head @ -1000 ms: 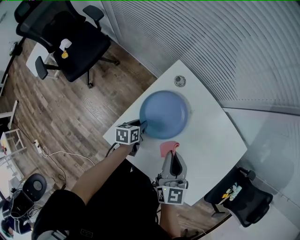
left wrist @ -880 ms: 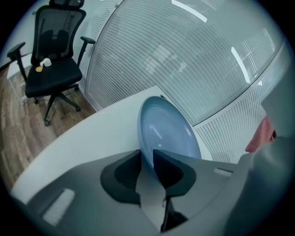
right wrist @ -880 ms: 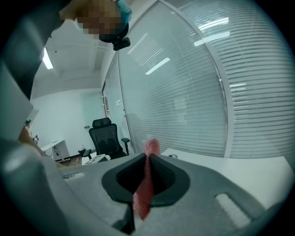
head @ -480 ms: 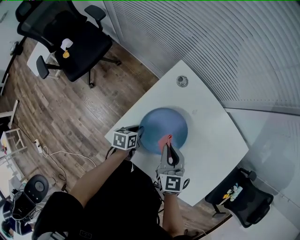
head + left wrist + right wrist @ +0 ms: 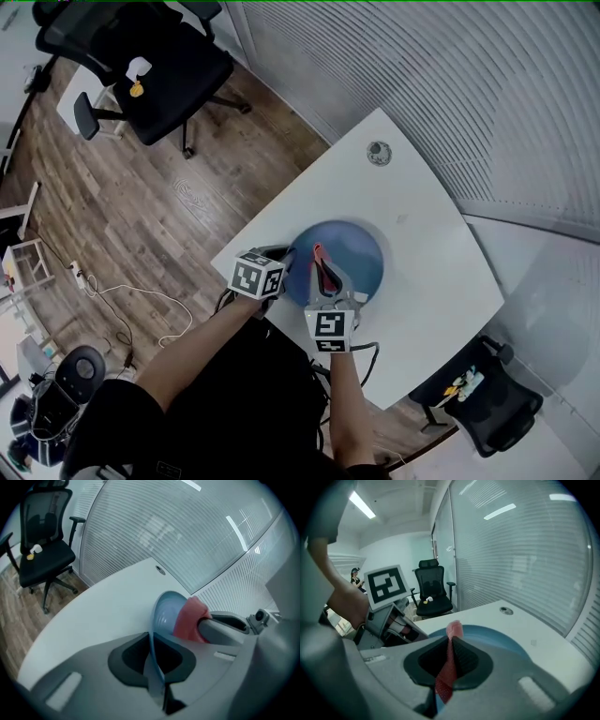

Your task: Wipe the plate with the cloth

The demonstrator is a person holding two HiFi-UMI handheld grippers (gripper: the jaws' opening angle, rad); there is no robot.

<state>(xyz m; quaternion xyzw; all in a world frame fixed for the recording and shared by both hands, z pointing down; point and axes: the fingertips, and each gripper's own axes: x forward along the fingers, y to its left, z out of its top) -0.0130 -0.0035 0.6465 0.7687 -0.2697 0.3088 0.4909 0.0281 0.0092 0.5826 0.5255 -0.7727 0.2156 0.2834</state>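
Observation:
A blue plate (image 5: 356, 255) lies on the white table (image 5: 431, 281). My left gripper (image 5: 287, 266) holds its near left rim; in the left gripper view the rim (image 5: 155, 654) runs edge-on between the jaws, which have just been closing on it. My right gripper (image 5: 324, 274) is shut on a pink cloth (image 5: 318, 254) over the plate's left part. In the right gripper view the cloth (image 5: 449, 660) is pinched between the pads, its tip sticking up above the plate (image 5: 499, 638). The left gripper view shows the cloth (image 5: 190, 618) against the plate's inside (image 5: 165, 616).
A round cable grommet (image 5: 378, 151) sits at the table's far end. The table's left edge runs just beside my left gripper. A black office chair (image 5: 159, 56) stands on the wood floor, another chair (image 5: 487, 398) at the lower right. A blinded glass wall runs behind the table.
My right gripper has carried the cloth from the table beside the plate's near edge onto the plate. My left gripper has stayed at the plate's rim.

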